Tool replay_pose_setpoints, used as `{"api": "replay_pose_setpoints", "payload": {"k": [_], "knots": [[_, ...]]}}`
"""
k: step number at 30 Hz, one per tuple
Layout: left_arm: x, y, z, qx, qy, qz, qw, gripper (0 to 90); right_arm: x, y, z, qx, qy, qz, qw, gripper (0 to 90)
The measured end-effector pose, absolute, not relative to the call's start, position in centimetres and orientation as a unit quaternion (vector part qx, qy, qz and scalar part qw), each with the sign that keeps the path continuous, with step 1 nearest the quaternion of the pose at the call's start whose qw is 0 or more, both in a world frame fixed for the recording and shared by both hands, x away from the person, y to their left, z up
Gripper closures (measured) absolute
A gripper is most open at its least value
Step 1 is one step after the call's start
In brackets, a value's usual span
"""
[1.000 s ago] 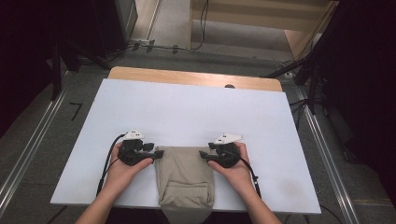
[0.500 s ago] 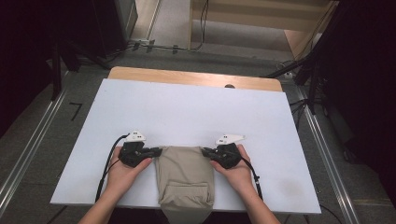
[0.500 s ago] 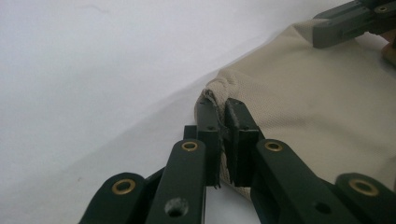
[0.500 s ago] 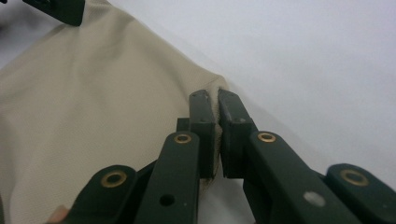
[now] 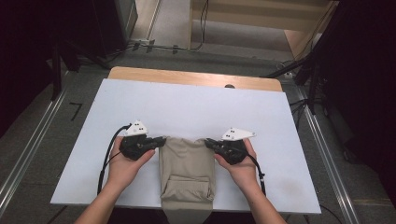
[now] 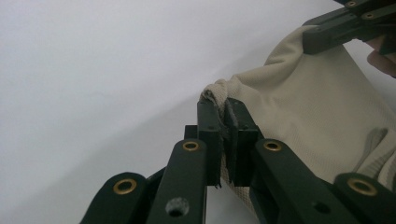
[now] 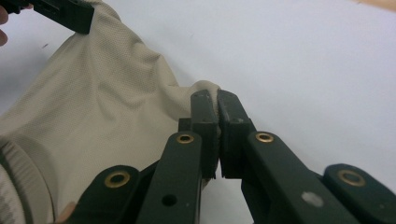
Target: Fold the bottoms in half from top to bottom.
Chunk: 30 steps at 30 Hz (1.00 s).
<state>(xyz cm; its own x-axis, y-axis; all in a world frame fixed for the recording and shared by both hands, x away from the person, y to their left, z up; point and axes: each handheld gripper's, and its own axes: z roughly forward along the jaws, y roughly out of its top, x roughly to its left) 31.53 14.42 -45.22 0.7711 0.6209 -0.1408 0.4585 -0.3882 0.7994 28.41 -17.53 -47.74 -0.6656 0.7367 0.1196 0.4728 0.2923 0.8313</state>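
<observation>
A: While both forearms come in from the near edge, left gripper point(image 5: 161, 140) and right gripper point(image 5: 209, 142) point inward at each other, jaws just closed, each clamped on a far corner of the beige garment point(image 5: 187, 168).

B: Garment's axis?

A: Long axis runs near to far, far edge lifted between the grippers, near end hanging over the table's front edge.

B: Surface, room?

A: White table point(image 5: 196, 109), wooden strip at back, grey floor, cables, dark surroundings.
</observation>
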Motion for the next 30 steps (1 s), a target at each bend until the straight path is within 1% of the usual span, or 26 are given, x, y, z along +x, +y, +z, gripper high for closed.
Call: {"api": "replay_pose_setpoints", "payload": {"k": [1,2,3,5,6,7,9,10,12,13,14,17,18,20,21,23,25,26,27,28,29,30], "knots": [[32.5,14.2,-44.7,0.824,0.330,0.091,0.451,86.9,28.8,-18.1,-47.2,0.386,0.787,0.458,0.149,85.6],[32.5,14.2,-44.7,0.824,0.330,0.091,0.451,86.9,28.8,-18.1,-47.2,0.386,0.787,0.458,0.149,85.6],[33.6,14.1,-44.2,0.820,0.333,0.092,0.457,86.9,29.4,-18.7,-46.6,0.394,0.779,0.464,0.151,85.6],[34.2,14.0,-43.9,0.817,0.334,0.090,0.461,86.9,29.7,-19.0,-46.4,0.397,0.775,0.467,0.154,85.6],[35.4,13.9,-43.3,0.811,0.336,0.094,0.470,86.9,30.6,-19.6,-45.8,0.405,0.767,0.473,0.156,85.7],[35.4,13.9,-43.3,0.811,0.336,0.094,0.470,86.9,30.6,-19.6,-45.8,0.405,0.767,0.473,0.156,85.7],[36.6,13.6,-42.6,0.809,0.332,0.096,0.476,86.9,31.5,-20.2,-45.3,0.409,0.760,0.478,0.160,85.7],[37.8,13.1,-42.0,0.809,0.329,0.102,0.476,86.9,32.5,-20.4,-44.7,0.413,0.759,0.473,0.171,85.7],[38.4,12.9,-41.7,0.807,0.329,0.103,0.479,86.9,32.9,-20.5,-44.4,0.414,0.758,0.472,0.177,85.7],[38.9,12.6,-41.4,0.805,0.330,0.106,0.482,86.9,33.9,-20.5,-43.7,0.414,0.758,0.467,0.190,85.7],[39.5,12.4,-41.2,0.805,0.330,0.108,0.481,86.9,33.9,-20.5,-43.7,0.414,0.758,0.467,0.190,85.7],[41.7,11.8,-40.3,0.796,0.337,0.110,0.491,86.8,35.9,-20.8,-42.5,0.422,0.751,0.465,0.204,85.7],[41.7,11.8,-40.3,0.796,0.337,0.110,0.491,86.8,35.9,-20.8,-42.5,0.422,0.751,0.465,0.204,85.7],[43.1,11.4,-39.9,0.793,0.340,0.115,0.492,86.8,37.2,-21.0,-41.7,0.427,0.747,0.463,0.211,85.7],[43.1,11.4,-39.9,0.793,0.340,0.115,0.492,86.9,37.2,-21.0,-41.7,0.427,0.747,0.463,0.211,85.7],[44.4,11.0,-39.6,0.791,0.347,0.112,0.491,86.8,38.3,-21.1,-41.3,0.436,0.743,0.462,0.212,85.7],[44.8,10.9,-39.5,0.789,0.350,0.109,0.493,86.8,38.9,-21.1,-41.2,0.442,0.740,0.460,0.215,85.6],[45.6,10.7,-39.7,0.791,0.355,0.119,0.483,86.5,39.3,-21.2,-41.2,0.446,0.736,0.461,0.217,85.1],[45.6,10.7,-39.7,0.791,0.355,0.119,0.483,83.2,39.3,-21.2,-41.2,0.446,0.736,0.461,0.217,85.1],[46.1,10.6,-39.9,0.788,0.367,0.126,0.478,83.2,39.6,-21.2,-41.3,0.454,0.730,0.457,0.229,80.5],[46.9,10.6,-40.6,0.777,0.398,0.142,0.467,50.1,40.6,-21.2,-41.6,0.488,0.713,0.443,0.239,47.0],[46.9,10.6,-40.6,0.777,0.398,0.142,0.467,44.0,41.2,-21.3,-41.8,0.505,0.709,0.436,0.230,40.6]]}}
